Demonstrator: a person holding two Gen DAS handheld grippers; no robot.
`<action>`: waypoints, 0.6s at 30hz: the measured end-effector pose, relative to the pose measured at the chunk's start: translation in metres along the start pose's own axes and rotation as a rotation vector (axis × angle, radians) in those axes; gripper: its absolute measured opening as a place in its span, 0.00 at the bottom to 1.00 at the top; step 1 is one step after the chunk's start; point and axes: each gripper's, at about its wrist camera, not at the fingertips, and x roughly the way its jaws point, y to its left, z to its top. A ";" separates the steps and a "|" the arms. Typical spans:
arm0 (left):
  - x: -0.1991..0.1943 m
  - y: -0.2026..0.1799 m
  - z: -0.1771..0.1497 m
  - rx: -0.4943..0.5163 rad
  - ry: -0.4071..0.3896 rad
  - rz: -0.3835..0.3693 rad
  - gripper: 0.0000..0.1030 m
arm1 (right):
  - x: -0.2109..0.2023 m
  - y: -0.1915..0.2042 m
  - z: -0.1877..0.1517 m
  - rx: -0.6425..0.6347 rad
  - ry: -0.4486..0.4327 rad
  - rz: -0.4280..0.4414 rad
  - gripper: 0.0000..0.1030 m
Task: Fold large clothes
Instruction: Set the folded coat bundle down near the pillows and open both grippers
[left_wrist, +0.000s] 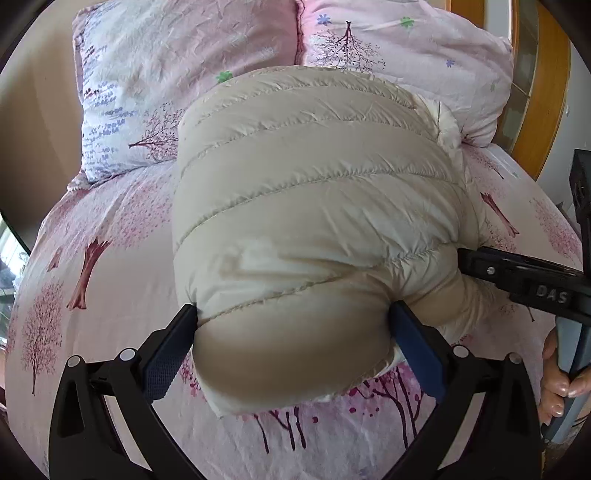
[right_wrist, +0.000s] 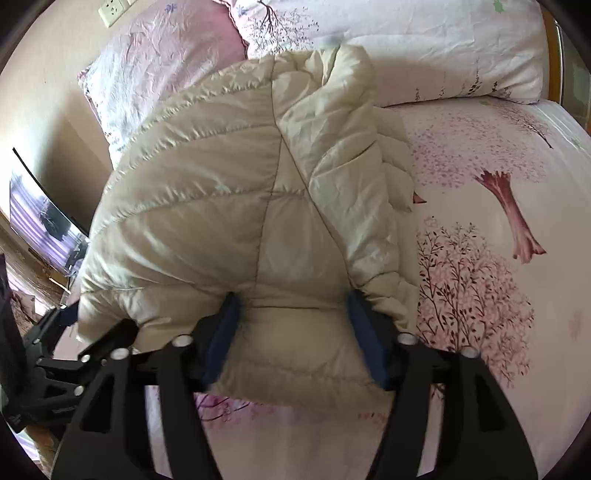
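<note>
A cream quilted puffer jacket (left_wrist: 314, 206) lies bunched in a thick bundle on the pink bed sheet (left_wrist: 110, 295). My left gripper (left_wrist: 295, 332) is shut on the near end of the bundle, its blue pads (left_wrist: 166, 358) pressed into the padding on both sides. My right gripper (right_wrist: 291, 317) is shut on another part of the same jacket (right_wrist: 240, 192), squeezing the fabric between its pads (right_wrist: 221, 332). The right gripper also shows at the right of the left wrist view (left_wrist: 517, 273), against the jacket's side. The jacket's lower layers are hidden.
Two pink floral pillows (left_wrist: 177, 66) (left_wrist: 406, 48) lie at the head of the bed behind the jacket. A wooden headboard (left_wrist: 546, 92) stands at the far right. A wall socket (right_wrist: 114, 11) and a screen (right_wrist: 40, 218) are at the left.
</note>
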 end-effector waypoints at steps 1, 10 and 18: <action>-0.004 0.003 -0.001 -0.014 0.004 -0.008 0.99 | -0.006 0.002 0.000 -0.001 -0.014 -0.005 0.78; -0.051 0.028 -0.031 -0.133 -0.022 -0.084 0.99 | -0.074 0.022 -0.021 -0.075 -0.178 -0.121 0.98; -0.068 0.031 -0.059 -0.177 0.041 -0.007 0.99 | -0.080 0.039 -0.054 -0.140 -0.102 -0.154 0.98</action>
